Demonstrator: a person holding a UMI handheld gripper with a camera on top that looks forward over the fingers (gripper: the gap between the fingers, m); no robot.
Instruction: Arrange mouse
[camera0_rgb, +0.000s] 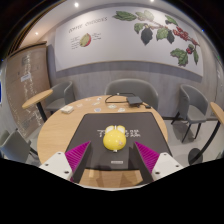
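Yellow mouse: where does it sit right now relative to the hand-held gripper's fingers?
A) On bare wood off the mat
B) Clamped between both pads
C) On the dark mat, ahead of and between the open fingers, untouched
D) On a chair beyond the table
C: the yellow mouse rests on the dark mat, with clear gaps to both pads of the open hand-held gripper.

Faint light lettering is seen across the middle of the dark mat (118, 126) laid on the bench (52, 130), but it cannot be read. A line of small dark writing is printed on the wall poster (110, 35), above a picture of a fruit, and it too is too small to be made out. No brand, number or sign can be read elsewhere.
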